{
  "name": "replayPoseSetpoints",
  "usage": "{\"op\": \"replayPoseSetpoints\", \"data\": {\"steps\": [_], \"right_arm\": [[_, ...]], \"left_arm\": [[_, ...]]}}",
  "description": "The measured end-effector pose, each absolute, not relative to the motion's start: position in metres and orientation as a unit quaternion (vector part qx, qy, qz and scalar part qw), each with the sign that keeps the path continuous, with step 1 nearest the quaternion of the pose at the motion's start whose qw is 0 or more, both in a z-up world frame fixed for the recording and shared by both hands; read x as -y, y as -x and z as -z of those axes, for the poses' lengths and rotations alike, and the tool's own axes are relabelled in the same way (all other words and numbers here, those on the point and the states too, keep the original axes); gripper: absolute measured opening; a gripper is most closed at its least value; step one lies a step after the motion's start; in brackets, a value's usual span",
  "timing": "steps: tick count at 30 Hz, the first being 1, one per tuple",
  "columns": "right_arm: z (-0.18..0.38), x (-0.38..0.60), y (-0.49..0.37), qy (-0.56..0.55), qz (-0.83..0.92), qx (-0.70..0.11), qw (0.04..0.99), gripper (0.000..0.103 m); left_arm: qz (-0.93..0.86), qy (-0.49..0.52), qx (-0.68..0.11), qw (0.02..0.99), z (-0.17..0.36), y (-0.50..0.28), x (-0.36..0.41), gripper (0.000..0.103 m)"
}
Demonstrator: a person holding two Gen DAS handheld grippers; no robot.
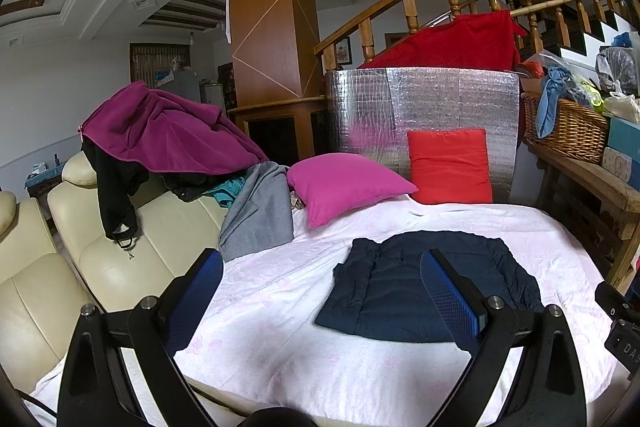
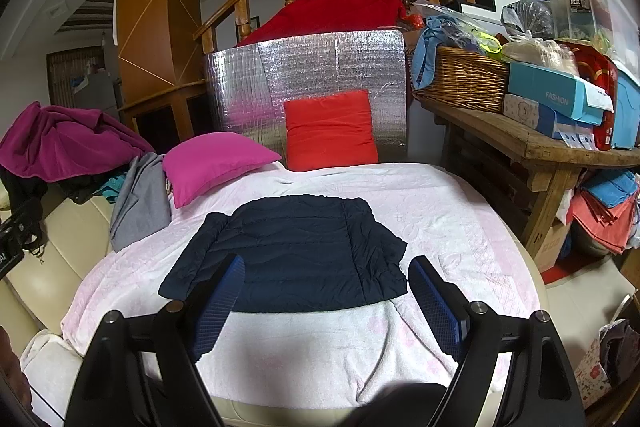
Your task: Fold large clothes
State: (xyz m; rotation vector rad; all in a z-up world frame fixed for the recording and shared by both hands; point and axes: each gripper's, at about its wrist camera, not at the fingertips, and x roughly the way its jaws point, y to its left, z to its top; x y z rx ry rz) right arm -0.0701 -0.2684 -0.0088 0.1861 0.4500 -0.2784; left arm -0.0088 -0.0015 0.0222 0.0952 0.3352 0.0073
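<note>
A navy padded jacket (image 2: 292, 251) lies flat on the pink blanket (image 2: 440, 219) spread over the bed, its sleeves already turned in so it makes a rough rectangle. From the right gripper (image 2: 326, 301) it sits dead ahead at twelve o'clock; from the left gripper (image 1: 322, 297) it is off toward one o'clock. Both sets of fingers stand wide apart with nothing between them, hovering above the near edge of the blanket and touching no cloth.

To my eye the sleeve fold is done and the crosswise fold comes next. That calls for both grippers to drop to the hem nearest them, pinch a corner each, and carry it up toward the collar at the far end. The puffy fabric will likely spring back, so a firm bite looks wise.

The magenta pillow (image 2: 216, 163) at ten o'clock and the red cushion (image 2: 330, 131) beyond stay clear.
</note>
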Motion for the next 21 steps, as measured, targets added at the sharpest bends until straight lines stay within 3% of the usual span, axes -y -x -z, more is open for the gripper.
{"op": "replayPoseSetpoints", "data": {"steps": [21], "right_arm": [[0.0024,0.2654,0.0713,-0.095,0.141,-0.217,0.961,0.087]], "left_arm": [[-0.007,-0.049,-0.163,0.985,-0.0251,0.0091,0.0019,0.099]]}}
